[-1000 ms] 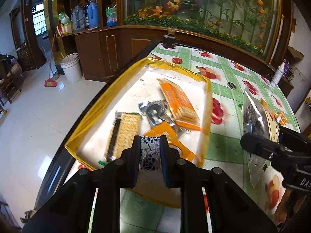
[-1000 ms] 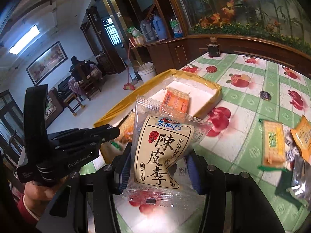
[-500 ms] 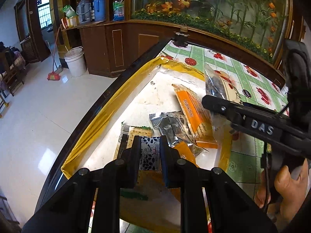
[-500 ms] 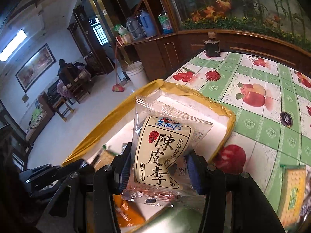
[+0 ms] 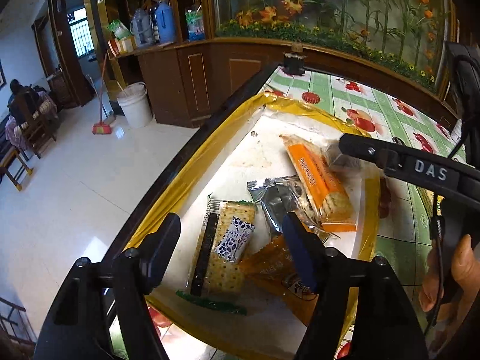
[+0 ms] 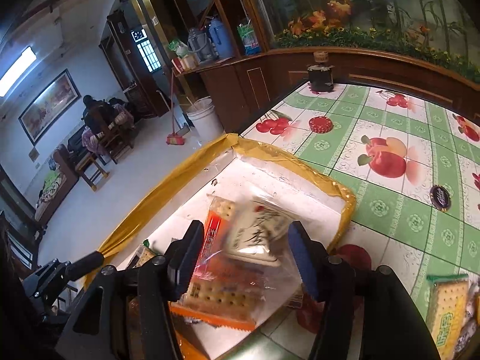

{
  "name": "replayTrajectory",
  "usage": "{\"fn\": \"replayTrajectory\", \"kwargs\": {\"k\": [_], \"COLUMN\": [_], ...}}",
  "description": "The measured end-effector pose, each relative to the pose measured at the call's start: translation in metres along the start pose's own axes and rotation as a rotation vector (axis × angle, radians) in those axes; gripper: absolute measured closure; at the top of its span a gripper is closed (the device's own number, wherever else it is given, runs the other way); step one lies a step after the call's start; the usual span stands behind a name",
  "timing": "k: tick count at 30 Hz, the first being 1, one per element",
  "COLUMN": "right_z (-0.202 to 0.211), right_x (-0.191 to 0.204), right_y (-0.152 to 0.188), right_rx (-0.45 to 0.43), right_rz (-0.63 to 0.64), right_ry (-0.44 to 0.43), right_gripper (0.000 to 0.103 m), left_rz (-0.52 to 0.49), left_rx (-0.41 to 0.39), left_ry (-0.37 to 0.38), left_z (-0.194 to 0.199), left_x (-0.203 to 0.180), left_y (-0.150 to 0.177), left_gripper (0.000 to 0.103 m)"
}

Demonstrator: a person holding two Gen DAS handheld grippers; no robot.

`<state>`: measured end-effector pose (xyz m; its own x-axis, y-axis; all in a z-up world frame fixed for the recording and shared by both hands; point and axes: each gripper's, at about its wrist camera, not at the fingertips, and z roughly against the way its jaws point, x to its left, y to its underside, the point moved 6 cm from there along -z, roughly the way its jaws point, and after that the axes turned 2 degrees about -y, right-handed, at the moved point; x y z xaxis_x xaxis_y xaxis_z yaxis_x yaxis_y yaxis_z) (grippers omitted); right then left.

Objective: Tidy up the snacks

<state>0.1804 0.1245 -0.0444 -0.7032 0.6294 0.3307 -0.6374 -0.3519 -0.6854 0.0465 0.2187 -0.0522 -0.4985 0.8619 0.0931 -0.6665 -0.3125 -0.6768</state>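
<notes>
Left gripper (image 5: 232, 240): jaws opening, standing wide apart, pressing on nothing; the small blue-and-white patterned packet (image 5: 234, 241) lies free between them, resting on the cracker pack (image 5: 223, 249) in the tray

Right gripper (image 6: 244, 250): jaws opening, pads clear of the clear plum bag (image 6: 258, 240), which shows blurred between them, on top of the orange cracker pack (image 6: 219, 288)

Tray (image 5: 192, 177): white inside, yellow-taped rim, at the table's edge toward the floor; both grippers point down into it

In the tray: cracker pack with green ends, silver wrapper (image 5: 279, 198), long orange cracker pack (image 5: 318, 180), another orange wrapper (image 5: 270, 265) partly under the left gripper's right finger

In the way: the right gripper's black finger (image 5: 399, 162) crosses over the tray's far right part, hiding part of the plum bag

Left wrist view only: a hand (image 5: 456, 273) on the right gripper's handle, and the patterned packet

Right wrist view only: green cracker pack (image 6: 447, 312) on the fruit-print tablecloth (image 6: 390, 210) outside the tray, well apart from the right gripper; a red round piece (image 6: 320, 124) and a dark oval piece (image 6: 440, 198) farther on

Beyond: white bucket (image 5: 135, 105), red broom (image 5: 102, 126), seated person (image 6: 93, 114)
</notes>
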Motion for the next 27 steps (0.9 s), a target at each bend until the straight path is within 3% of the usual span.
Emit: {"fn": "replayTrajectory", "kwargs": {"k": [13,27], "right_z": [0.092,0.175], "right_x": [-0.025,-0.091], "right_y": [0.039,0.123], "right_rx": [-0.098,-0.131], "right_rz": [-0.077,-0.207], "right_ry": [0.013,0.153], "right_gripper": [0.039,0.036], "left_rz": [-0.034,-0.091], "left_rx": [-0.024,0.041], "left_ry": [0.026,0.125], "left_z": [0.024,0.035], "left_x": [-0.024,-0.082], "left_y": [0.006,0.022], "left_gripper": [0.033,0.033]}}
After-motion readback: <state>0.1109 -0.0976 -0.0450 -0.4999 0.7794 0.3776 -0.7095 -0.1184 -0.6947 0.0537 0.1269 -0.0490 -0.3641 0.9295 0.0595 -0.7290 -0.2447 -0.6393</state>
